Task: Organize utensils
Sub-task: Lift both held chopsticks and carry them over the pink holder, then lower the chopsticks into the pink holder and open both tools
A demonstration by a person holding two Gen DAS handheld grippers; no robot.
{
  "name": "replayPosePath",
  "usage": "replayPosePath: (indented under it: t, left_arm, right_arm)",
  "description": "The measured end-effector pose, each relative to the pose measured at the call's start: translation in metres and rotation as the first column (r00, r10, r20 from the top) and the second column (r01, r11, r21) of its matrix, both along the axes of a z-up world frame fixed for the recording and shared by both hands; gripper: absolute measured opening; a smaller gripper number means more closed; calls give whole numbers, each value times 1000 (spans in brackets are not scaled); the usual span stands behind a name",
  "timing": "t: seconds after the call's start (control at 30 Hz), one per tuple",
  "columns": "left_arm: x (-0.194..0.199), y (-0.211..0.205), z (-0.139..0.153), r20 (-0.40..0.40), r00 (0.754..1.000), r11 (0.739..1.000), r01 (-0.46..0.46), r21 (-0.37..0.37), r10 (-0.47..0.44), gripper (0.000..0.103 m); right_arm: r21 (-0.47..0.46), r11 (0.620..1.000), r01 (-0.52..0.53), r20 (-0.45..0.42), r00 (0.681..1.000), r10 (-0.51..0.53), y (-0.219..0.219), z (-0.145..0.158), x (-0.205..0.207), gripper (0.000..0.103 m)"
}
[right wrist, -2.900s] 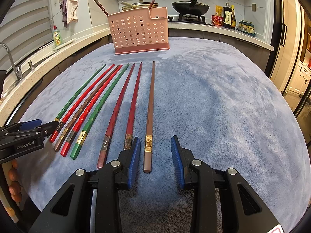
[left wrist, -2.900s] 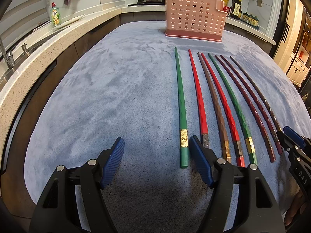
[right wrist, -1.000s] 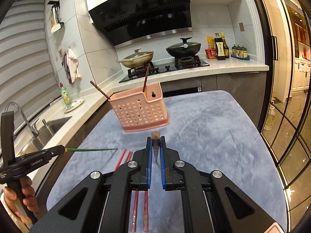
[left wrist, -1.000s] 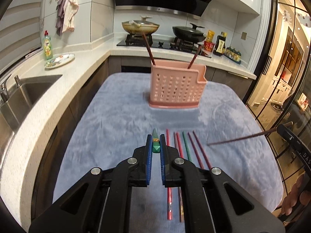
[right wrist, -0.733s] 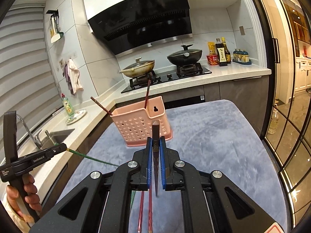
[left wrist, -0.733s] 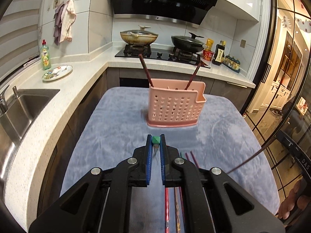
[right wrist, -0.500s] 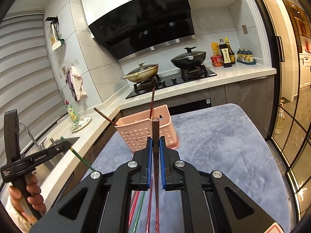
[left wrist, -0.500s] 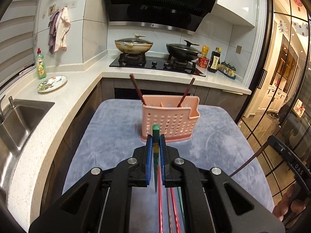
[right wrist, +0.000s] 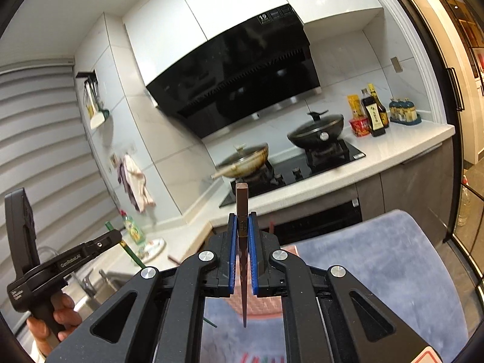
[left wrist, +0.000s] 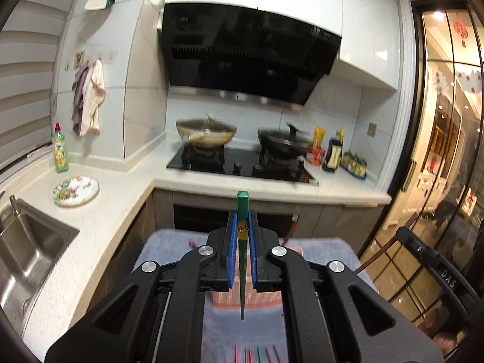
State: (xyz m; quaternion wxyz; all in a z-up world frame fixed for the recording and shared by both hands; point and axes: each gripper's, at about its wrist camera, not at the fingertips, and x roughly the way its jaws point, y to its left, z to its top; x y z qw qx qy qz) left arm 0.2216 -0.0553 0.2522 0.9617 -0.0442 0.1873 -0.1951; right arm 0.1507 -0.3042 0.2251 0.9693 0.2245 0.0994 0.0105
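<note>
Left wrist view: the left gripper (left wrist: 241,230), black plastic with ribbed blue pads, is clamped on a slender green lacquered chopstick (left wrist: 242,275). The stick stands upright between the pads, its square butt above them and its tapered tip hanging below, in front of the pink perforated plastic utensil basket (left wrist: 260,301), which is largely hidden behind the gripper body. The basket rests on a blue-grey plush mat (left wrist: 338,251). At the bottom edge, the ends of thin red and green chopsticks (left wrist: 257,355) lie side by side on the mat. At right, the right gripper (left wrist: 423,254) appears in profile with a dark brown stick projecting from it.

Right wrist view: the right gripper (right wrist: 242,230), of the same build, is closed on a square-sectioned brown wooden chopstick (right wrist: 243,272) with a patterned shaft, held upright, point downward, over the basket. At left, a hand (right wrist: 57,320) grasps the handle of the left gripper, from which the green stick slants downward.

Background: a speckled white stone countertop (left wrist: 99,211), a steel sink (left wrist: 27,251), a glossy black range hood (left wrist: 248,57), and two round lidded pans on the hob (left wrist: 242,163).
</note>
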Motion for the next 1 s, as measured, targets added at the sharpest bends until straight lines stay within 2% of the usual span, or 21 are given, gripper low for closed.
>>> replayPosePath:
  t: [0.13, 0.23, 0.43, 0.67, 0.87, 1.0]
  left_arm:
    - [24, -5, 20, 88, 995, 999, -40, -28, 43, 7]
    - [46, -10, 20, 100, 994, 998, -48, -46, 53, 7]
    - [83, -17, -12, 35, 998, 998, -55, -33, 56, 7]
    - [100, -16, -53, -47, 998, 998, -52, -29, 51, 7]
    - [108, -17, -76, -107, 993, 999, -51, -15, 49, 7]
    - [108, -15, -83, -122, 991, 998, -65, -4, 64, 9]
  right_arm:
    - [13, 1000, 17, 40, 999, -18, -4, 13, 29, 7]
    - [17, 999, 41, 38, 998, -41, -7, 12, 53, 7]
    - [8, 999, 52, -30, 998, -52, -9, -17, 89, 7]
    - [-16, 999, 33, -130, 991, -35, -1, -60, 109, 7]
    - [-46, 999, 20, -189, 982, -28, 7, -76, 118, 7]
    - [-70, 997, 23, -196, 980, -37, 11, -77, 114, 14]
